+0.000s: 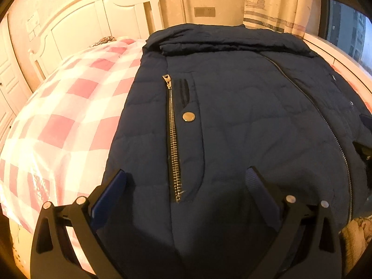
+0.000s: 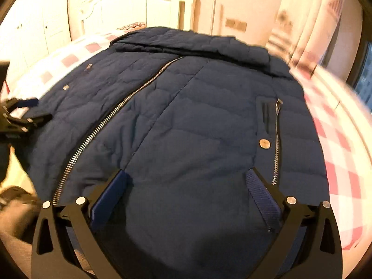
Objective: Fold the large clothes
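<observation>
My navy jacket (image 1: pixel 244 121) lies front-up and zipped on the bed (image 1: pixel 69 107) with its pink-and-white checked cover, collar toward the headboard (image 1: pixel 93 18). My left hand-held gripper (image 1: pixel 186 181) hangs spread wide above the hem by a pocket zip (image 1: pixel 173 144). My right hand-held gripper (image 2: pixel 186 181) is equally wide, holding nothing.

We hold our left gripper (image 1: pixel 186 174) low and level, its blue-padded fingers (image 1: pixel 109 195) spread wide with nothing between them. Our right gripper (image 2: pixel 186 174) matches it, jaws equally wide apart, pads (image 2: pixel 262 197) bare.
</observation>
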A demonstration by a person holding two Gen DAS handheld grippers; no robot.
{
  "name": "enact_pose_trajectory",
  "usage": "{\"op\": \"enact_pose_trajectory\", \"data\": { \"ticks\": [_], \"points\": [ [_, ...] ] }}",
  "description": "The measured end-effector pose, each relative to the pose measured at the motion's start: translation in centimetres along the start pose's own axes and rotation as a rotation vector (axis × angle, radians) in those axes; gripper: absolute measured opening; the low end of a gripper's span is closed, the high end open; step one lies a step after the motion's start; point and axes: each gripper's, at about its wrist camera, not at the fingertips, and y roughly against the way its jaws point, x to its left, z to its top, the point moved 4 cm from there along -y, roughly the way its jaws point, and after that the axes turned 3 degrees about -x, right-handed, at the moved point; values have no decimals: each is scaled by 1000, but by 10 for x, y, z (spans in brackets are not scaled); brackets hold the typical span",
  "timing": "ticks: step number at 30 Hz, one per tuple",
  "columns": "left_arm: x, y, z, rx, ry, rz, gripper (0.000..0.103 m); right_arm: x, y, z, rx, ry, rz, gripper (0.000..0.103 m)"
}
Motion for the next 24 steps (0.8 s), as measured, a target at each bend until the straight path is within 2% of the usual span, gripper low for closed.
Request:
{"op": "enact_pose_trajectory", "data": {
  "ticks": [3, 11, 15, 17, 20, 22, 24],
  "points": [
    [2, -3, 1, 12, 17, -21, 101, -5, 0, -3, -13, -34, 36, 99],
    [2, -3, -2, 5, 16, -23, 101, -2, 1, -4, -10, -26, 9, 99],
    [5, -3, -1, 27, 11, -42, 101, -9, 6, -1, 28, -19, -1, 98],
    [15, 3, -2, 43, 39, -57, 101, -22, 18, -1, 8, -49, -54, 98],
    [43, 15, -10, 7, 127, -61, 101, -59, 48, -10, -50, -134, -111, 98],
    [62, 14, -18, 9, 177, -70, 101, -89, 62, -28, -44, -209, -135, 98],
    [74, 14, -24, 15, 221, -120, 101, -115, 69, -50, -24, -299, -139, 98]
  ]
}}
